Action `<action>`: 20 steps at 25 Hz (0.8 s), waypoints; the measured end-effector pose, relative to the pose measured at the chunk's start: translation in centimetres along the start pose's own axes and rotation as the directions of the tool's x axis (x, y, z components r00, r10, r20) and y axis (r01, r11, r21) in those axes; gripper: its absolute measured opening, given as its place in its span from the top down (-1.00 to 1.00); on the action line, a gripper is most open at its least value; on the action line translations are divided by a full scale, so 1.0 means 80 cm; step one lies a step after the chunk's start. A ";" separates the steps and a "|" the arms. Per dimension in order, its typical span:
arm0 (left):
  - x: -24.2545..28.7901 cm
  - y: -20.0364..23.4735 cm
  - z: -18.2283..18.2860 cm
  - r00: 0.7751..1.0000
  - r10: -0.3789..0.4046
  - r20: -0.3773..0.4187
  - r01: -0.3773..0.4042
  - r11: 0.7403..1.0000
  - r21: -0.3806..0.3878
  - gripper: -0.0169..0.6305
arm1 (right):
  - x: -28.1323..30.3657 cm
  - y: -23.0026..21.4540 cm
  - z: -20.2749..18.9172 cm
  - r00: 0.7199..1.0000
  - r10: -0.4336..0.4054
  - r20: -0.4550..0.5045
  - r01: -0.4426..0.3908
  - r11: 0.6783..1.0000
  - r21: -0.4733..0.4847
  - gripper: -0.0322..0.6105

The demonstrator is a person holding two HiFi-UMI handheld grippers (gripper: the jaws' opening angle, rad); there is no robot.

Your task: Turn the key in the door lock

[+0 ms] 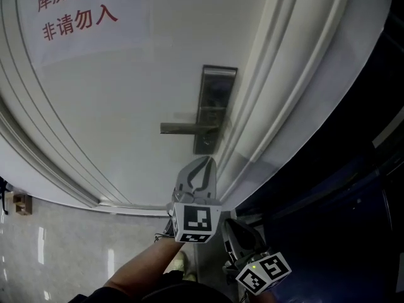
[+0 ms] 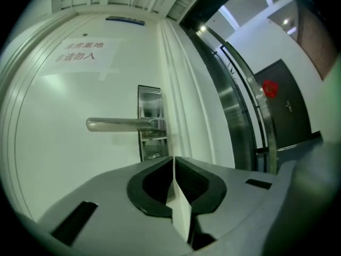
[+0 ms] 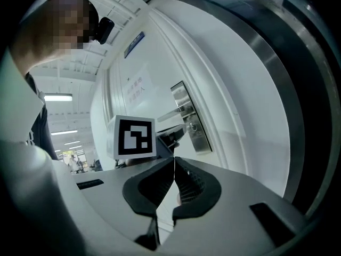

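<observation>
A steel lock plate (image 1: 214,109) with a lever handle (image 1: 183,129) pointing left sits on the white door (image 1: 113,118). Below the lever is the round lock cylinder (image 2: 155,156); I see no key in it. My left gripper (image 1: 203,164) hovers just short of the plate's lower end, pointing at it, apart from the door. Its jaws meet tip to tip with nothing between them (image 2: 174,159). My right gripper (image 1: 235,231) hangs lower and further back, also shut and empty (image 3: 174,159). The right gripper view shows the left gripper's marker cube (image 3: 133,136) and the lock plate (image 3: 189,119).
A paper notice (image 1: 76,11) with red characters is stuck on the door's upper left. The white moulded door frame (image 1: 271,100) runs just right of the lock. A dark glass and steel partition (image 1: 353,169) stands beyond it. Glossy floor tiles (image 1: 50,251) lie below left.
</observation>
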State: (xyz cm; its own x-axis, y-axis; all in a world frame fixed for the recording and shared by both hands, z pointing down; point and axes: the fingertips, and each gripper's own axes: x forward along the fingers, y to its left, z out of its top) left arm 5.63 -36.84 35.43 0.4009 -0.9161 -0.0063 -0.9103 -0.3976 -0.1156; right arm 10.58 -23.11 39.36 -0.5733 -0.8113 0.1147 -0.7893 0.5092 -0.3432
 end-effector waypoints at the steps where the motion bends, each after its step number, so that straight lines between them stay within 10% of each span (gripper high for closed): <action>1: -0.007 -0.004 0.000 1.000 -0.021 -0.004 0.021 1.000 -0.007 0.91 | -0.001 0.001 -0.001 1.000 0.003 -0.003 -0.003 1.000 -0.003 0.86; 20: -0.096 -0.029 0.016 0.995 -0.095 -0.022 0.093 0.993 -0.073 0.93 | -0.022 0.036 0.010 0.999 0.049 0.005 -0.048 0.996 -0.075 0.86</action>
State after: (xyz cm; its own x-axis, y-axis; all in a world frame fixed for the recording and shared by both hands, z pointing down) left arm 4.79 -28.80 34.49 0.4829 -0.8753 0.0267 -0.8742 -0.4836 -0.0429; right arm 9.45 -20.45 37.43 -0.6100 -0.7868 0.0935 -0.7750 0.5679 -0.2773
